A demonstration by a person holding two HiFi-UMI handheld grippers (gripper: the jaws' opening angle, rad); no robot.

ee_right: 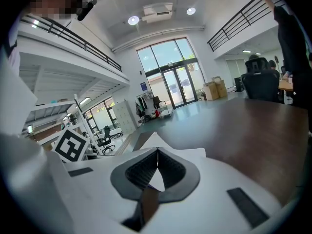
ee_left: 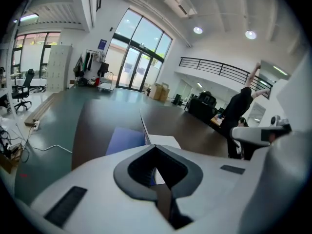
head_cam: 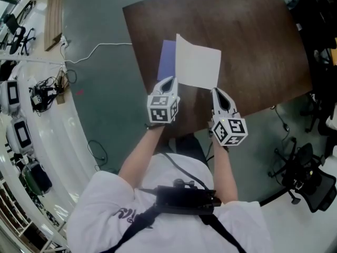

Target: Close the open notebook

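Notebook [head_cam: 196, 62]: lay open on the dark worktop [head_cam: 258, 41], purple cover [head_cam: 167, 59] flat at left, white page [head_cam: 200, 65] raised and tilted above it. Left hand-held gripper [head_cam: 170, 81]: jaws together, pinching the page's near left corner. Right hand-held gripper [head_cam: 216, 91]: jaws together at the page's near right corner; grip on it not discernible

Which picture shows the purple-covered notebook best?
The head view: nearly the whole open notebook with its purple cover and white pages lies on the dark brown wooden table. The left gripper view shows only some purple cover and one raised page edge. The right gripper view shows just a white corner.
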